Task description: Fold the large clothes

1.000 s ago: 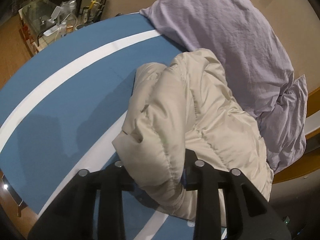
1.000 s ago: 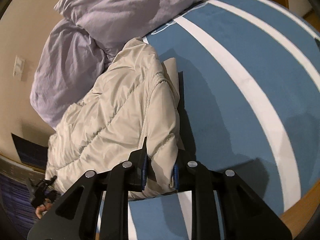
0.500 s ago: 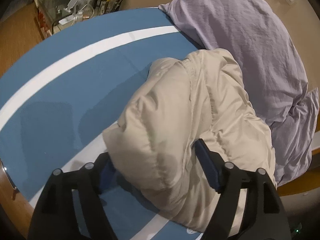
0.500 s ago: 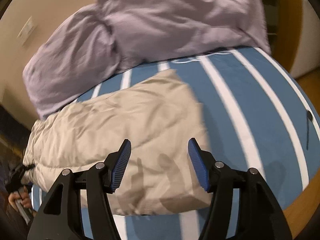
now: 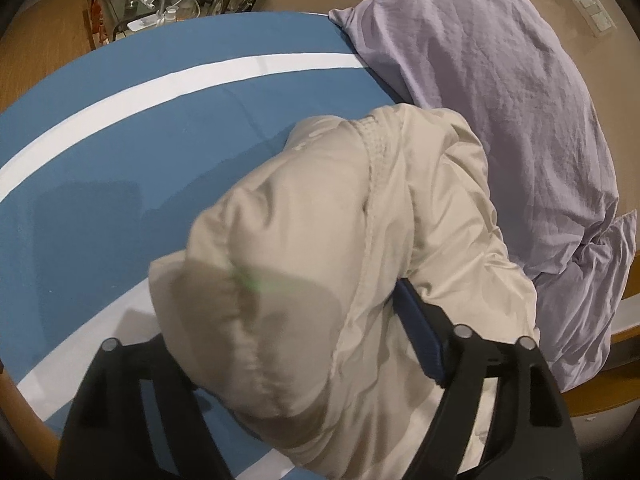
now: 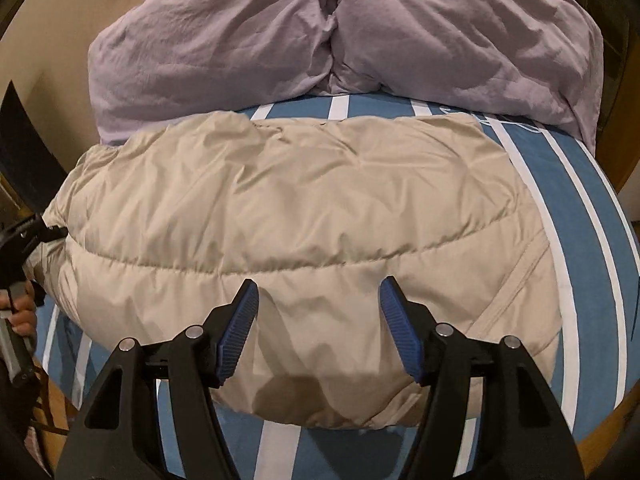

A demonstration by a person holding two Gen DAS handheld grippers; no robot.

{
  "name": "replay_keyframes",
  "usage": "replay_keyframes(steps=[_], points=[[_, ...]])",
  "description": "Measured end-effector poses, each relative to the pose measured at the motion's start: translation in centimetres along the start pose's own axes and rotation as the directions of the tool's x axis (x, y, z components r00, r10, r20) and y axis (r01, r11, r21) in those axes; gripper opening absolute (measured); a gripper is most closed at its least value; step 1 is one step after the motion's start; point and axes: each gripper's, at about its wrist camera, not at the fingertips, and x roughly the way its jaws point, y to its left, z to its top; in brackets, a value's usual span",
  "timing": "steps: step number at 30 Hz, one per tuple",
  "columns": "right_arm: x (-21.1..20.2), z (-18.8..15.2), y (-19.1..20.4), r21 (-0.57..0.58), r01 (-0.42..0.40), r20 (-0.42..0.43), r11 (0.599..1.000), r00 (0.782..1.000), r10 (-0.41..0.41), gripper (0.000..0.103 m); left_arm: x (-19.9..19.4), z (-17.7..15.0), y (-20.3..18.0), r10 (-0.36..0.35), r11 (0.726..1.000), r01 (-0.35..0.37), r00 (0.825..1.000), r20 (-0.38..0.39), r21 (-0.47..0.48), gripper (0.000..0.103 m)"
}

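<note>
With the beige puffer jacket [image 6: 304, 216] lying folded on the striped bed [image 6: 576, 240] below the lilac pillows [image 6: 344, 36], both the right gripper [image 6: 318, 312] and left gripper [image 5: 288, 364] have just been opening, fingers wide and gripping nothing, so best lift clear without snagging, then press the bulge flat.

The room light was soft and warm. Picture edges curved and went dark. The near jacket [image 5: 320, 240] looked blurry, with grey shadows.
</note>
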Motion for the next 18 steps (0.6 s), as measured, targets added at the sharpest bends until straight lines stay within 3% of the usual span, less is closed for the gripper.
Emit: replay_keyframes(steps=[4,6,9,14,18], points=[[0.6,-0.7,0.9,-0.053,0.024,-0.001,0.998,1.000,-0.024,0.076,-0.3,0.0,-0.4,-0.013,1.000,0.013,1.000,0.012,0.017,0.059],[1.8,-1.4,1.6,-0.102,0.059,-0.021,0.993,0.998,-0.061,0.079,-0.7,0.1,-0.6,-0.039,0.999,0.038,0.999,0.015,0.026,0.045],[2.8,-2.1,2.1,-0.148,0.095,-0.008,0.984,0.995,-0.097,0.082,-1.6,0.3,-1.0,-0.093,0.995,0.093,0.996,0.012,0.026,0.033],[3.3,-2.0,2.1,-0.150,0.108,-0.017,0.983,0.994,-0.112,0.083,-3.7,0.5,-3.3,-0.176,0.983,0.174,0.984,0.026,0.055,0.030],[3.4,-2.1,2.2,-0.156,0.116,-0.015,0.981,0.993,-0.119,0.083,-5.9,0.2,-6.8,-0.272,0.957,0.267,0.962,0.031,0.114,0.029]])
